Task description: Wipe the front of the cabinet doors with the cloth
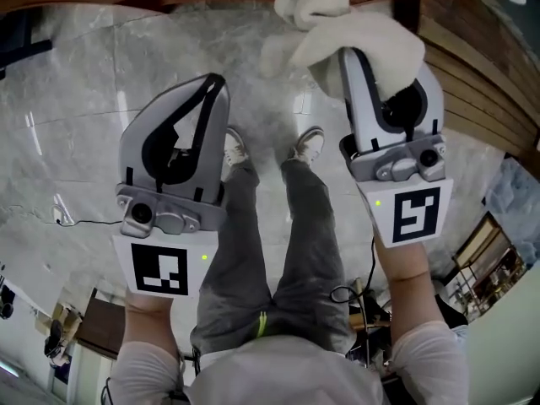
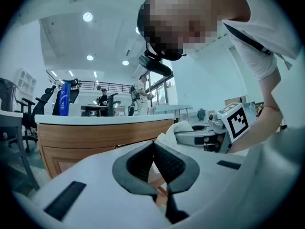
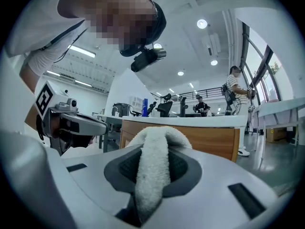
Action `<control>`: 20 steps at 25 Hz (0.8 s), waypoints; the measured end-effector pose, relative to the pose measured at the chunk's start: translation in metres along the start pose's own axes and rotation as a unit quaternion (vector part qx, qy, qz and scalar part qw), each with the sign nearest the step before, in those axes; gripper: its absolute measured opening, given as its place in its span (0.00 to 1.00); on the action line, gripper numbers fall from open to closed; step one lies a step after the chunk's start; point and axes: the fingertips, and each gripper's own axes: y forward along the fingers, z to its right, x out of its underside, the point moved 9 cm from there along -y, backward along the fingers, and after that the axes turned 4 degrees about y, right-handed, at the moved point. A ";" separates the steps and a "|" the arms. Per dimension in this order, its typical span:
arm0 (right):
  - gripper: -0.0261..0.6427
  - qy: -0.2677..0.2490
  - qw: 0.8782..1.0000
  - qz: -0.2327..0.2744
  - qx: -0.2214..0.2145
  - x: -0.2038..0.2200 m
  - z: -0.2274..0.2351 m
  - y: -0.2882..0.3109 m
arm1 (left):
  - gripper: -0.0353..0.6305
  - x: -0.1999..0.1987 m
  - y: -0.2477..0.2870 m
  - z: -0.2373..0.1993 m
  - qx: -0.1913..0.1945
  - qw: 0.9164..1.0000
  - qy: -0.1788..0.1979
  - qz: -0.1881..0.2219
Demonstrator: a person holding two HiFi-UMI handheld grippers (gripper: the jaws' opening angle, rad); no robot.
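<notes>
The white cloth (image 1: 359, 25) is bunched over the tip of my right gripper (image 1: 358, 56), which is shut on it. In the right gripper view a strip of the cloth (image 3: 151, 168) runs down between the dark pads. The wooden cabinet front (image 3: 212, 136) stands a short way beyond it under a white counter top. My left gripper (image 1: 215, 84) is level with the right one and to its left. It is shut with nothing in it. The left gripper view shows the same cabinet (image 2: 90, 137) ahead, and the right gripper with the cloth (image 2: 172, 128) to the right.
Grey marble floor (image 1: 93, 99) lies below, with my shoes (image 1: 308, 144) and a cable (image 1: 80, 222) on it. Wooden slats (image 1: 481, 66) run along the right. A blue bottle (image 2: 63, 102) stands on the counter. Chairs and people are far behind.
</notes>
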 end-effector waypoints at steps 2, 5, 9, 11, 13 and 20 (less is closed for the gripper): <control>0.18 0.010 1.000 0.001 -0.003 -0.017 -0.013 -0.001 | 0.08 -0.018 -0.012 -0.002 -0.003 1.000 -0.002 -0.005; 0.18 0.019 1.000 -0.001 -0.012 -0.045 -0.032 -0.003 | 0.08 -0.046 -0.031 -0.006 -0.007 1.000 -0.002 -0.009; 0.18 0.024 0.999 -0.015 -0.024 -0.089 -0.056 -0.012 | 0.08 -0.086 -0.055 -0.010 -0.012 1.000 -0.010 -0.003; 0.18 0.028 0.999 -0.024 -0.026 -0.108 -0.064 -0.015 | 0.08 -0.105 -0.063 -0.016 -0.015 1.000 -0.013 0.000; 0.18 0.031 0.999 -0.035 -0.026 -0.124 -0.072 -0.014 | 0.08 -0.120 -0.071 -0.025 -0.018 1.000 -0.018 0.000; 0.18 0.038 0.998 -0.035 -0.027 -0.206 -0.102 -0.008 | 0.08 -0.182 -0.102 -0.057 -0.042 0.999 -0.022 0.002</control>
